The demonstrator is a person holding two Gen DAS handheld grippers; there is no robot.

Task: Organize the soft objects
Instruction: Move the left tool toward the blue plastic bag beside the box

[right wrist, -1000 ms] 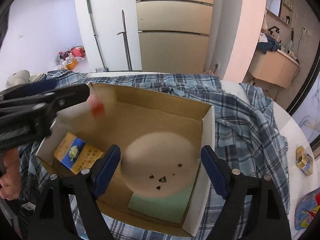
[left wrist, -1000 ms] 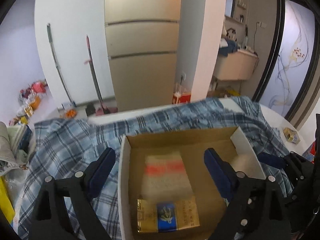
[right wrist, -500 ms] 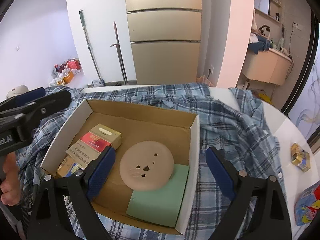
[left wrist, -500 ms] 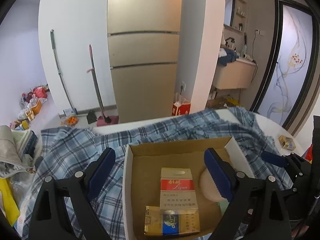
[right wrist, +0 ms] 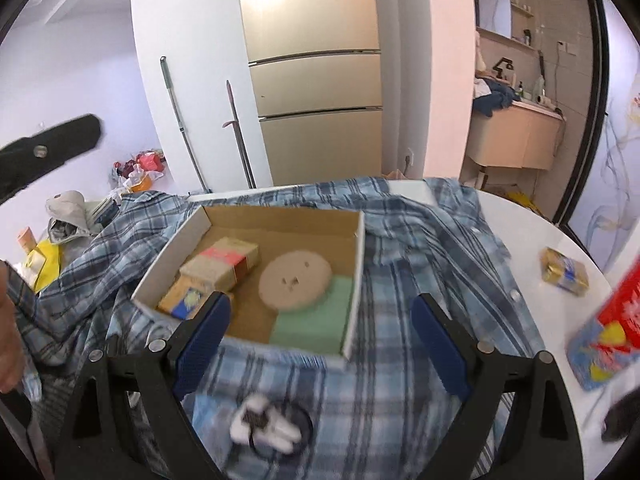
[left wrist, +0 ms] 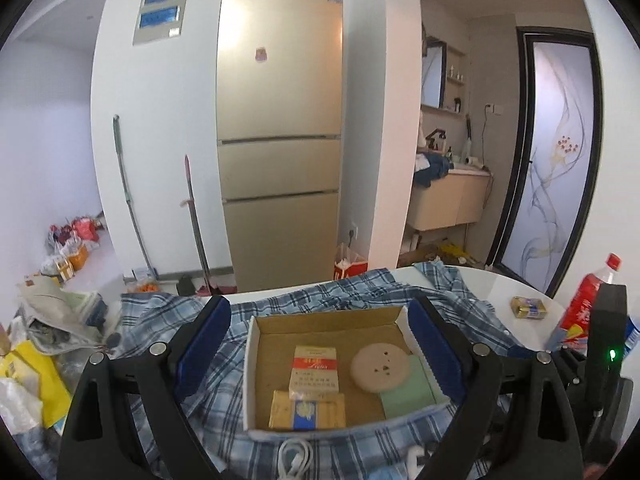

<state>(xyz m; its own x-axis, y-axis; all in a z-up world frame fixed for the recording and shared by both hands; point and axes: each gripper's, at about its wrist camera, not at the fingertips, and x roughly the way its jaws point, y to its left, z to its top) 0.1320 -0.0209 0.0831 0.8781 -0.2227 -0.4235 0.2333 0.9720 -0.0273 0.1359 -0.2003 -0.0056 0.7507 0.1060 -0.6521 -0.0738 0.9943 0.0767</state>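
Red bottle (right wrist: 612, 316): cut off at right edge, blurred. White cable (left wrist: 295, 458): cut by bottom edge. Small white item (right wrist: 264, 426): too blurred to identify.

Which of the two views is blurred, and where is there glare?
Right wrist view: motion blur smears the plaid shirt and the white object near the bottom. Left wrist view: sharper, with glare on the fridge door; fisheye bends the walls.

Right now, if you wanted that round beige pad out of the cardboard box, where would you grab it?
Probably at the round beige pad's raised edge, coming from above: it lies nearly flat, one side resting on the green foam block, so a tool finger could likely slip under that lifted rim there.
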